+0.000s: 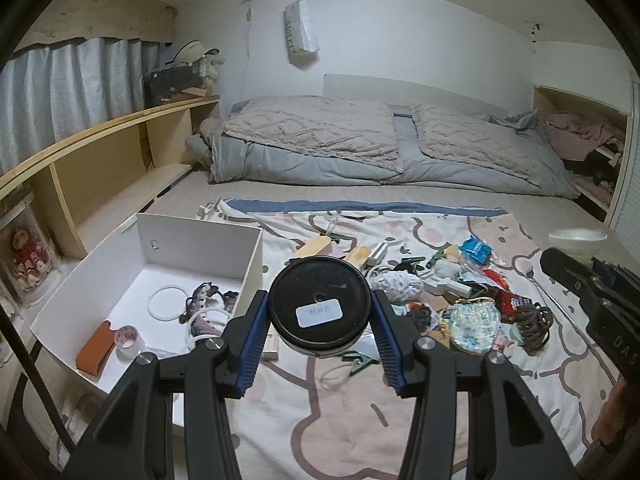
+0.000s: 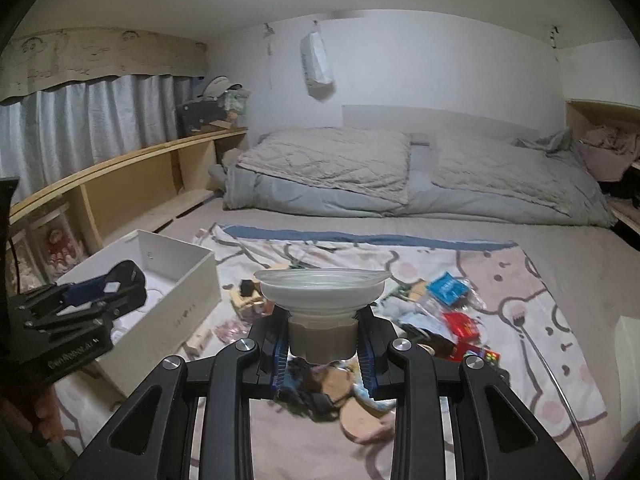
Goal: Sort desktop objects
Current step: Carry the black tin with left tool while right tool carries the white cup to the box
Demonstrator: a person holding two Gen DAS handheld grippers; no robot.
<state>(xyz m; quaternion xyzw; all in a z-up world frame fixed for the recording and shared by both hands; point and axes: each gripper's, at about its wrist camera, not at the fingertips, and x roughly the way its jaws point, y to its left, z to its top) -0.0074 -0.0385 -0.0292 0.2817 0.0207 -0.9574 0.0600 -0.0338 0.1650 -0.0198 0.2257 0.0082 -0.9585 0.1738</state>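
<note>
In the left wrist view my left gripper [image 1: 320, 312] is shut on a round black jar [image 1: 319, 304] with a white label on its lid, lifted above the patterned cloth [image 1: 320, 420]. To its left stands the open white box [image 1: 200, 240], which holds a white ring, an orange case and a tape roll. In the right wrist view my right gripper [image 2: 322, 340] is shut on a white funnel-shaped cup [image 2: 322, 304], pinched at its beige base, raised over the clutter. The left gripper [image 2: 80, 308] shows there over the box [image 2: 180, 300].
A pile of small items [image 1: 460, 292] covers the cloth's right half: a floral pouch, a brown hair claw, snack packets, wooden blocks. A white bowl [image 1: 576, 240] sits at far right. Folded grey bedding [image 1: 380, 148] lies behind, a wooden shelf [image 1: 100, 160] along the left.
</note>
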